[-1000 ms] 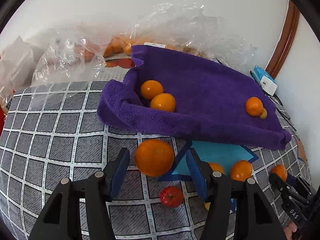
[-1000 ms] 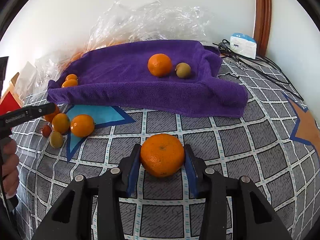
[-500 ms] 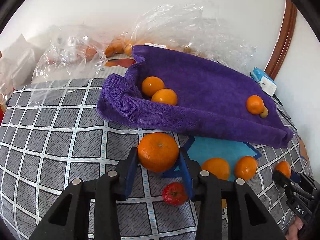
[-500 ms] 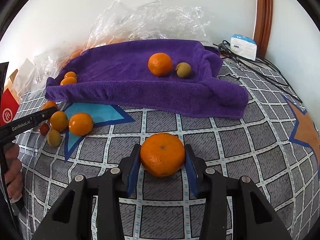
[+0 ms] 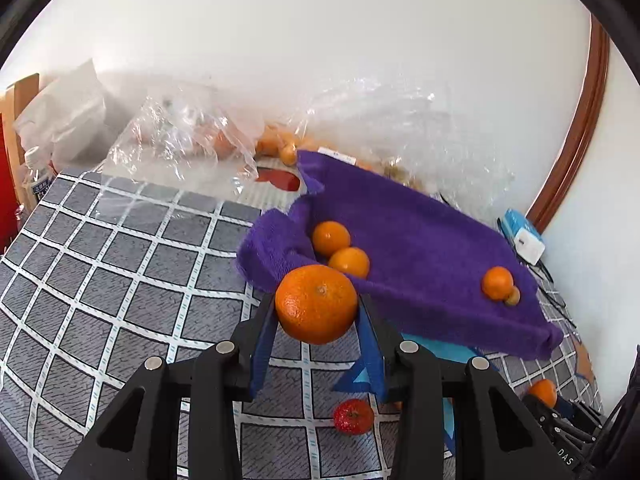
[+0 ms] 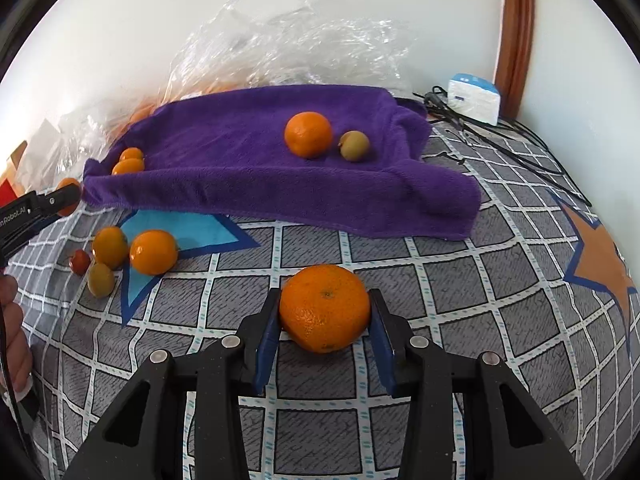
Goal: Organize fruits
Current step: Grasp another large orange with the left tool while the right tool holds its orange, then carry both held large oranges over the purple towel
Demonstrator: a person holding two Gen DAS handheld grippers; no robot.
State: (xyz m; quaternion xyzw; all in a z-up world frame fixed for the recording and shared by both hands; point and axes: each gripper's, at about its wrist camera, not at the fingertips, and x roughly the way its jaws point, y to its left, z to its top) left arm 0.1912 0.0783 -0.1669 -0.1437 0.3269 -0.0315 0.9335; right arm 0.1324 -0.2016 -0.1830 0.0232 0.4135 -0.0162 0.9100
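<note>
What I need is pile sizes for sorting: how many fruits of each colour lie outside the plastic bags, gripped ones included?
Orange fruits: 7
Greenish-brown fruits: 2
Red fruit: 1
Total: 10

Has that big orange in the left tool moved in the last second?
Yes. The orange, clamped in the left tool whose jaws have just closed on it, has left the checked cloth and now overlaps the purple towel's near edge.
</note>
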